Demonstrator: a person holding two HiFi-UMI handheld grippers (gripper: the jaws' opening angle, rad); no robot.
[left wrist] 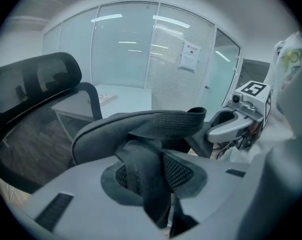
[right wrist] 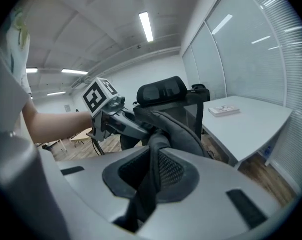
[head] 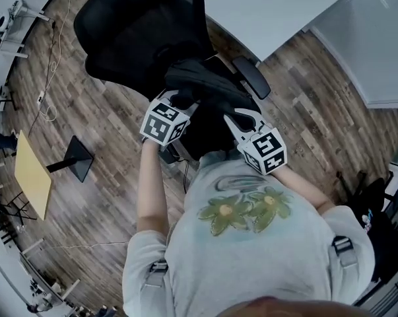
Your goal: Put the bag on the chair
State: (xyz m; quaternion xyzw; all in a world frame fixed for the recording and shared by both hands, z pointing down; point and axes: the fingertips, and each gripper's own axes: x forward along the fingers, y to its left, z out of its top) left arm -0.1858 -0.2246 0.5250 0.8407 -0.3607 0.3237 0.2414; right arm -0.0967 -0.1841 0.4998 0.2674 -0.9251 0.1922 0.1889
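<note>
One desk (head: pixel 284 12) close behind chair (head: pixel 132 32); armrest (head: pixel 251 76) just rt of bag (head: pixel 205 84).

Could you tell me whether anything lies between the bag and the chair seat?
Nothing visible does. The left gripper and right gripper hold the bag by its straps just over the chair, whose seat the bag itself mostly hides.
</note>
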